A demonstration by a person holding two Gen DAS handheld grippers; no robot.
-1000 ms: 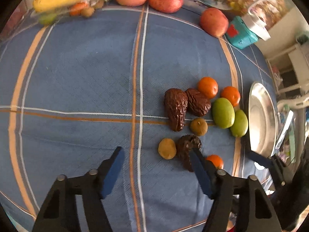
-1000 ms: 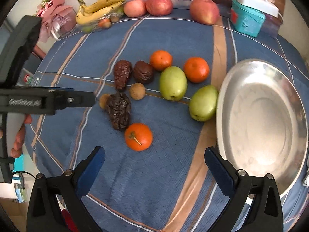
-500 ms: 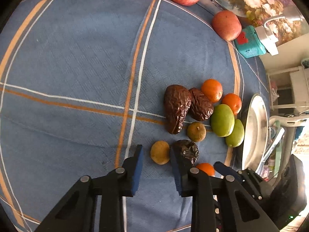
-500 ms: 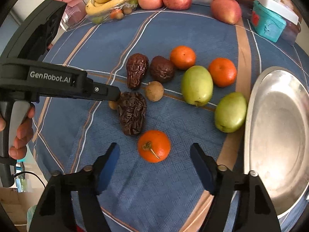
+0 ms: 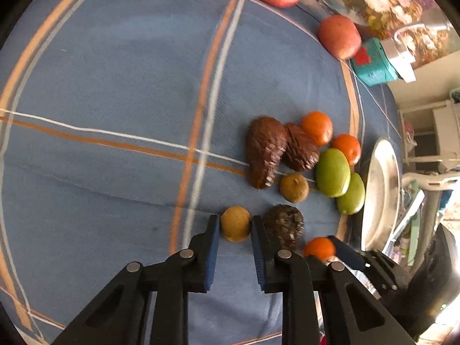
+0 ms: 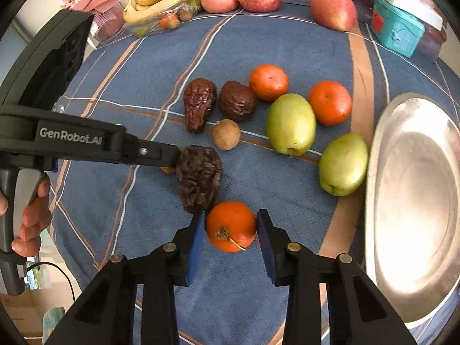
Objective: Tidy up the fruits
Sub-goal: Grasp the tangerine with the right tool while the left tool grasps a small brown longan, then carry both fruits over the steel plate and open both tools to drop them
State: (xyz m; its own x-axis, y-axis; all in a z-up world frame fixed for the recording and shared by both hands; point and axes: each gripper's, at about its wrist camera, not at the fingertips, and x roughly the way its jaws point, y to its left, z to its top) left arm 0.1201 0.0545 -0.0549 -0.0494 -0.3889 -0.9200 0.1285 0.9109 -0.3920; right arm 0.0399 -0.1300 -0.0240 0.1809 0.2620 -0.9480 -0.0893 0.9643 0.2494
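Both grippers are clamping fruit on the table: left gripper (image 5: 233, 231) pinching the small tan fruit (image 5: 235, 223), right gripper (image 6: 231, 227) squeezing the orange (image 6: 231, 225). Advice: be lifting straight up, clearing the wrinkled brown fruit (image 6: 199, 178), then carrying toward the metal plate (image 6: 414, 201).

Blue plaid tablecloth (image 6: 258, 43) is spread across the table. Teal box (image 6: 398, 33) is set at the far edge, beside a floral-patterned container (image 5: 373, 3).

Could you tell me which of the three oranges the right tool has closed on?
The orange with its stem showing, nearest the camera, sits pinched between the right tool pads. The other two oranges lie free beyond the green fruits.
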